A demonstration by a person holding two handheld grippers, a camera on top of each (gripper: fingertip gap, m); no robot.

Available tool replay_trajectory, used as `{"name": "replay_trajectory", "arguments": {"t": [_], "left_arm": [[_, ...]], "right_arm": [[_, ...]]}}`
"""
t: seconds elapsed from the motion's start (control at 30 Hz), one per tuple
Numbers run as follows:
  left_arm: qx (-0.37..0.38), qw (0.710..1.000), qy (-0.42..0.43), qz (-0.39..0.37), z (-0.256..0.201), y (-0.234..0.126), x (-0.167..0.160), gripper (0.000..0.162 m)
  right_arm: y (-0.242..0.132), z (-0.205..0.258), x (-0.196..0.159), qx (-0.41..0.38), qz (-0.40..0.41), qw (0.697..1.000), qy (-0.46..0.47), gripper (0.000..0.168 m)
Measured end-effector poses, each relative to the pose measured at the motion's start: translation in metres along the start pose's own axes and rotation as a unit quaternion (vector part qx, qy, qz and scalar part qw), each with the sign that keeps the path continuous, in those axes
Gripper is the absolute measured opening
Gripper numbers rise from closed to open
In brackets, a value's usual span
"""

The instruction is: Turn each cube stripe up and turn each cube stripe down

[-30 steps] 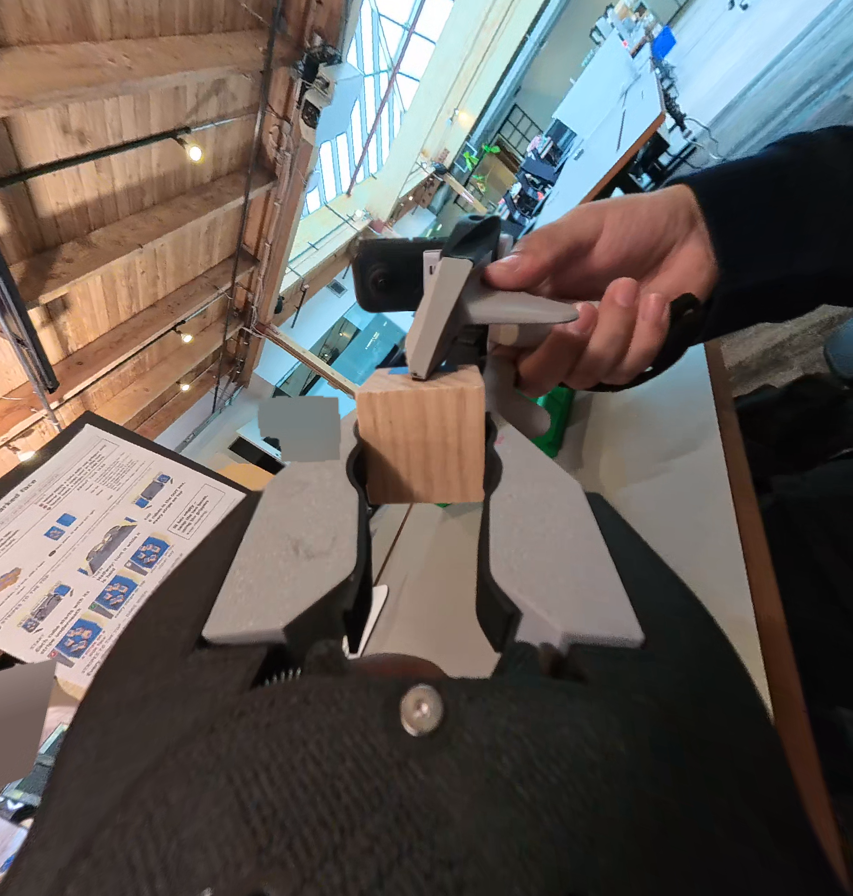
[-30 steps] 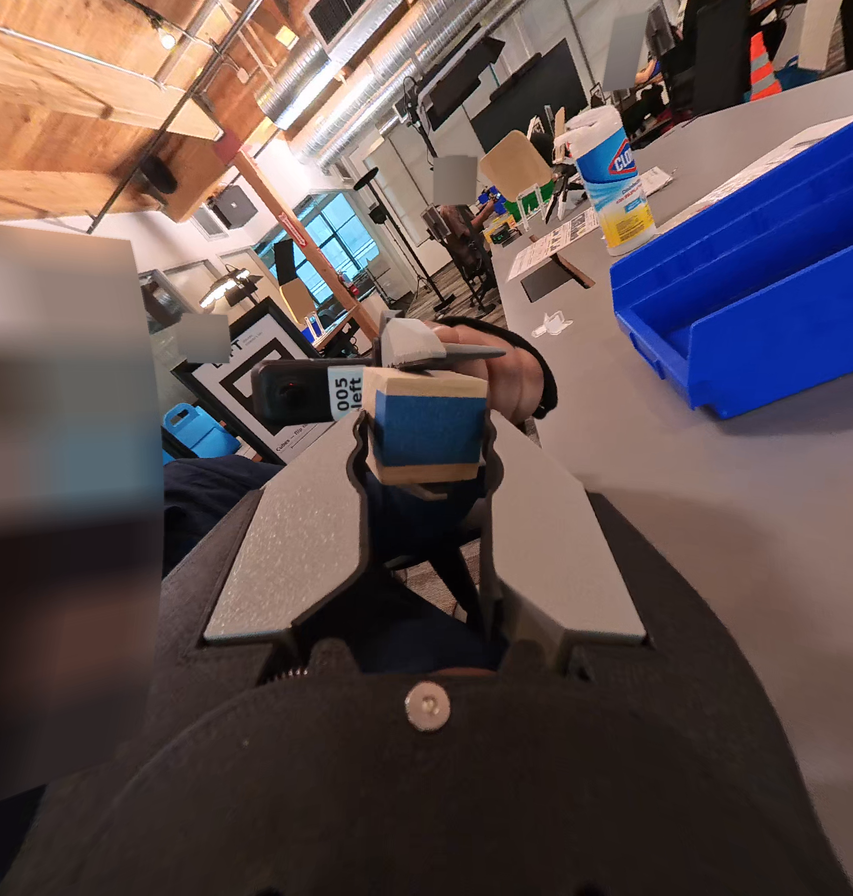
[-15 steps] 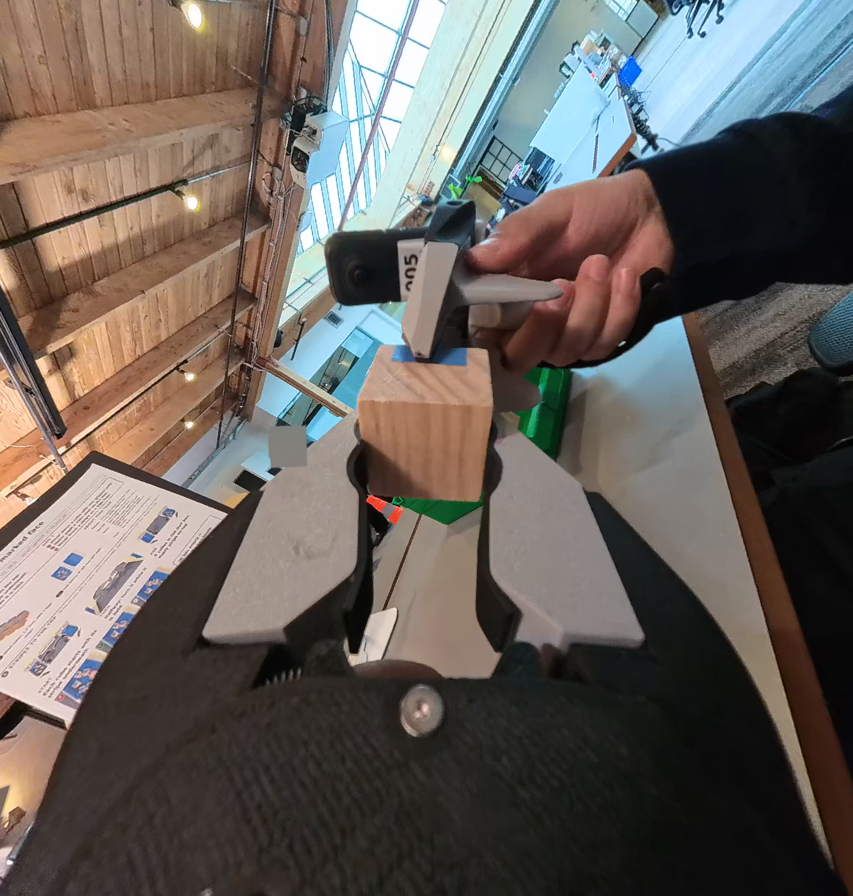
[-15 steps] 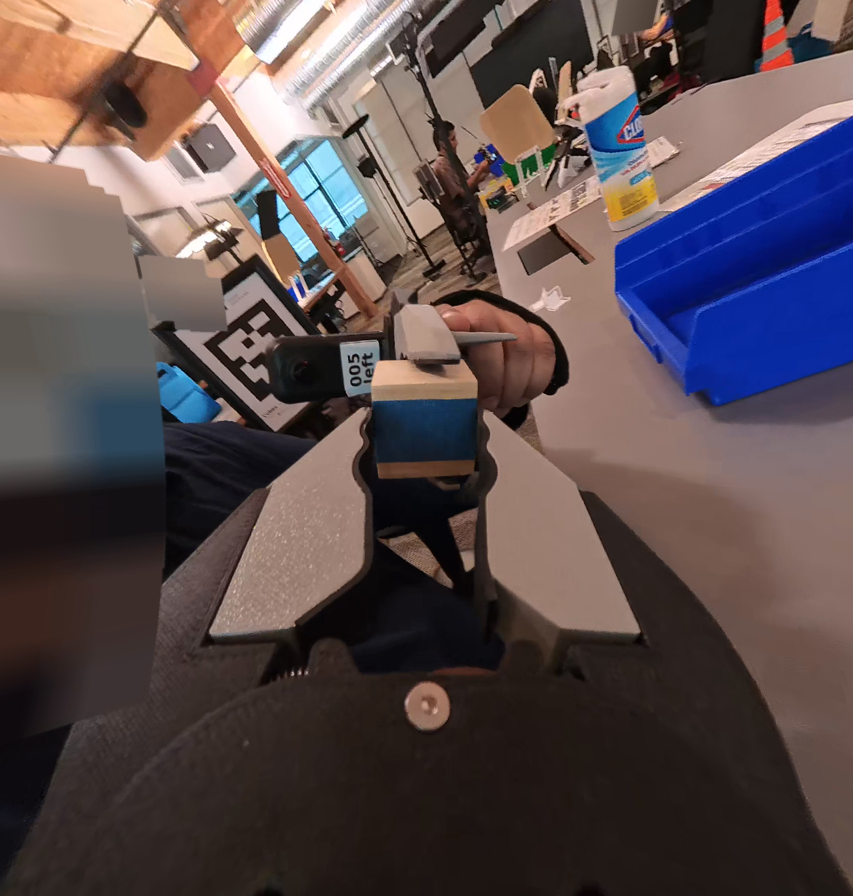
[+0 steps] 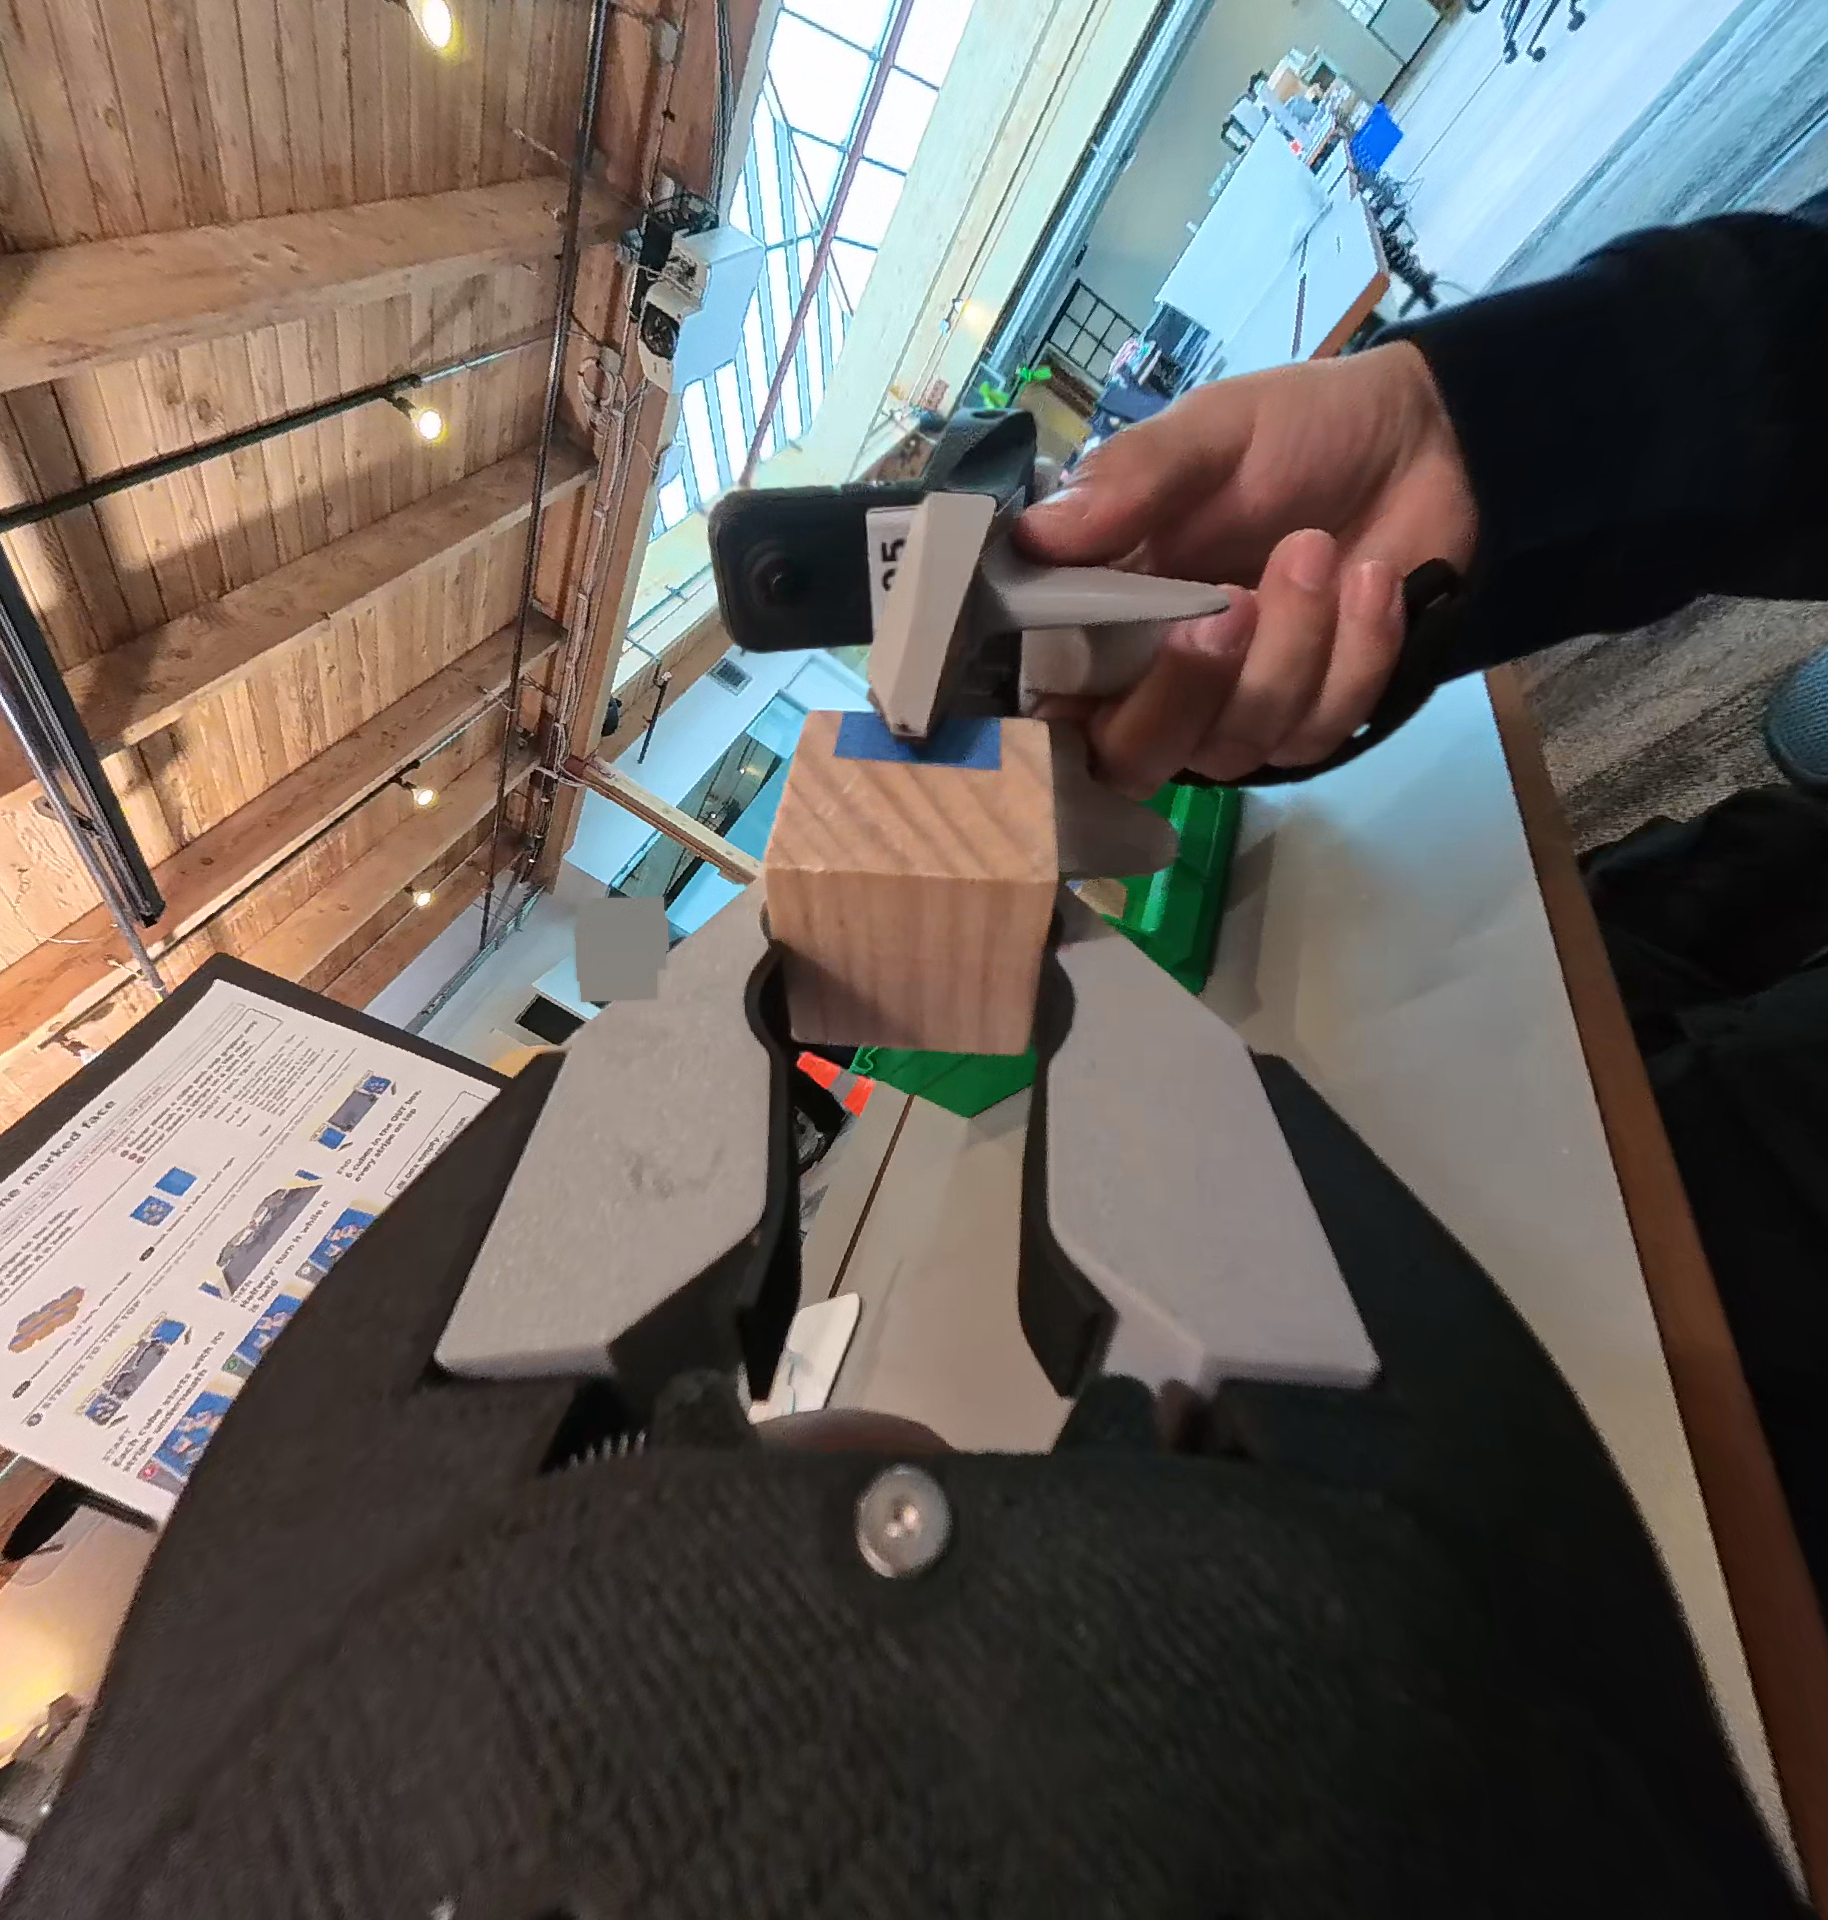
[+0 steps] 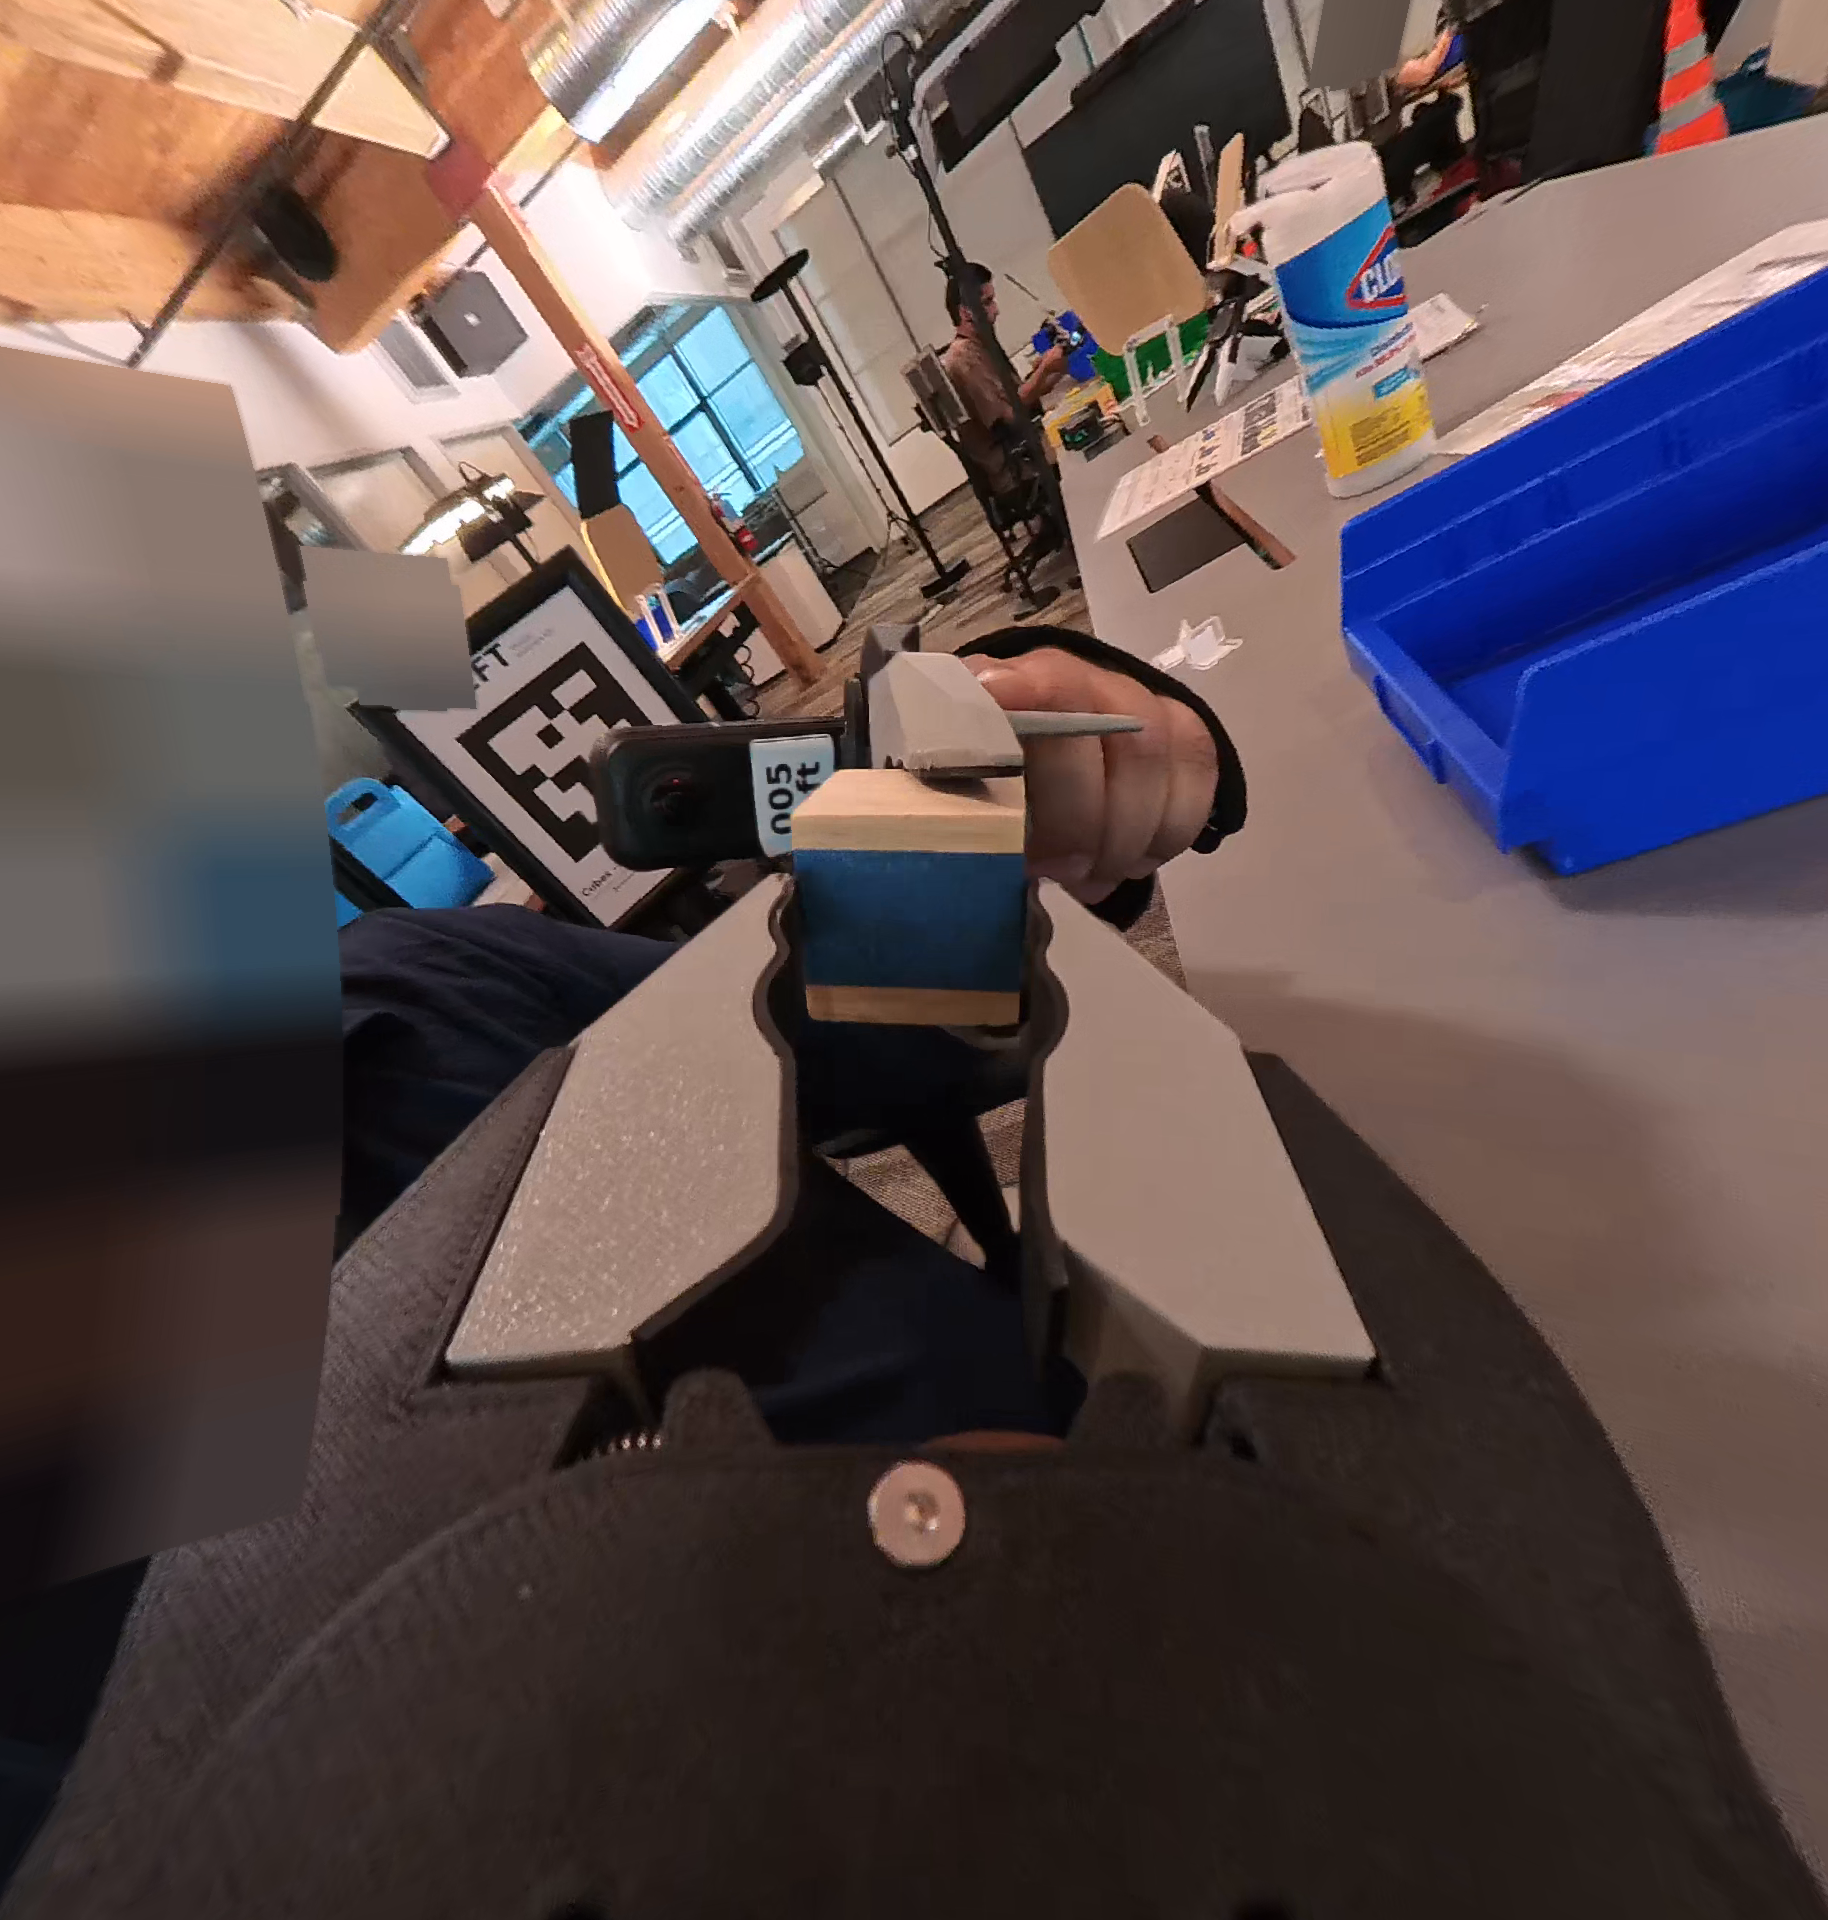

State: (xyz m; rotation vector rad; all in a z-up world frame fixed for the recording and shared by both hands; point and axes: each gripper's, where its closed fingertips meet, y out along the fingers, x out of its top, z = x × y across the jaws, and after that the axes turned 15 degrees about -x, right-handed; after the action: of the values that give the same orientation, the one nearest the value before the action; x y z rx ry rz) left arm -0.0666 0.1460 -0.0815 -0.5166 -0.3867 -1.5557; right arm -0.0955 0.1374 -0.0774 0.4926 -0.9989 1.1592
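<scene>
Aloft, both grippers pinch one cube (image 5: 910,894), clear above table (image 6: 1512,1039).

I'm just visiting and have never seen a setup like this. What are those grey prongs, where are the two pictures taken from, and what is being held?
There is no robot here. A person holds a hand tool in each hand, each with two grey fingers that pinch and a camera looking forward along them.

The left picture comes from the left gripper, the right picture from the right gripper. Both grip one wooden cube in the air, from opposite sides. In the left picture you see the person's hand working the other tool. The cube's blue stripe faces the right camera.

On the grey table stand a blue bin and a wipes canister. The left picture also shows a green bin and an instruction sheet.
</scene>
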Motion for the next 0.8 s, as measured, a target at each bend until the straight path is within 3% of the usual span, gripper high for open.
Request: {"name": "replay_trajectory", "arguments": {"t": [0.3,0.57,0.8], "left_arm": [[0.006,0.999,-0.005,0.035,0.001,0.001,-0.016,0.044],[-0.002,0.998,-0.018,0.064,0.0,0.003,-0.025,0.043],[0.0,0.995,-0.02,0.095,0.001,0.006,-0.036,0.043]], "right_arm": [[0.003,-0.011,0.001,-0.062,-0.008,0.997,-0.051,0.039],[0.004,-0.018,-0.001,-0.063,-0.002,0.997,-0.039,0.04],[0.007,-0.032,-0.002,-0.156,0.0,0.984,-0.087,0.042]]}}
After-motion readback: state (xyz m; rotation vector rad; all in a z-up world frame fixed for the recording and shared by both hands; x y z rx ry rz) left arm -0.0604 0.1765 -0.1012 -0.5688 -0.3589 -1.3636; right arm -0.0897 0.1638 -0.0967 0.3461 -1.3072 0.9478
